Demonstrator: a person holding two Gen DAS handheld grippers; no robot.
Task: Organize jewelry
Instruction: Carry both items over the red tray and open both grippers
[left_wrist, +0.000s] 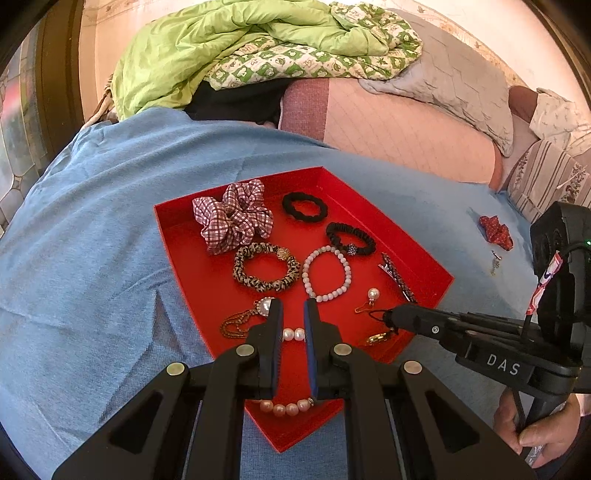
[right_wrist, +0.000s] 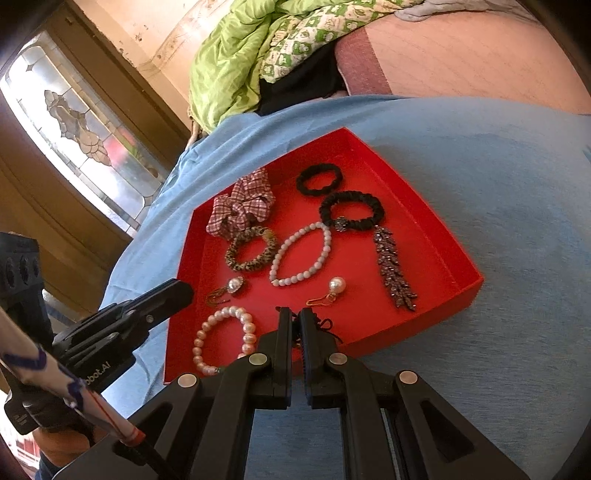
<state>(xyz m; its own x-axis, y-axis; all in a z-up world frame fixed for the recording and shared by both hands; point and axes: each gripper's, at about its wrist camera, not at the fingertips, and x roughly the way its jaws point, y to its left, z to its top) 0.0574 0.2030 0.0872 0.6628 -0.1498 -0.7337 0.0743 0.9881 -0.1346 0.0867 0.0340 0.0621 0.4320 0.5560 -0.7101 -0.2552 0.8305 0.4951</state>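
- Shallow red cardboard tray (left_wrist: 173, 236) on blue cloth (left_wrist: 92, 221), already loaded: checked pink fabric scrunchie (left_wrist: 232, 218), plain black hair tie (left_wrist: 304, 206), leopard-print scrunchie (left_wrist: 266, 266), white bead bracelet (left_wrist: 327, 273), pink pearl bracelet (right_wrist: 223, 338).
- Right gripper (right_wrist: 294, 323) low over tray's near corner, jaws nearly shut, pinching thin black cord (right_wrist: 327, 326) w/ small gold piece (left_wrist: 376, 338) dangling – exact item hard to tell.
- Left gripper (left_wrist: 293, 308) hovering above pink pearl bracelet, jaws narrow, nothing between the pads.
- Small red patterned scrunchie (left_wrist: 496, 229) lying outside tray on cloth, well apart from it.
- Risk: cord so thin, could slip from pads before release, land on tray wall or cloth.
- Risk: cord near pearl drop earring (right_wrist: 334, 288); snag or tangle if dragged.
- Risk: grippers close together; bump poss.
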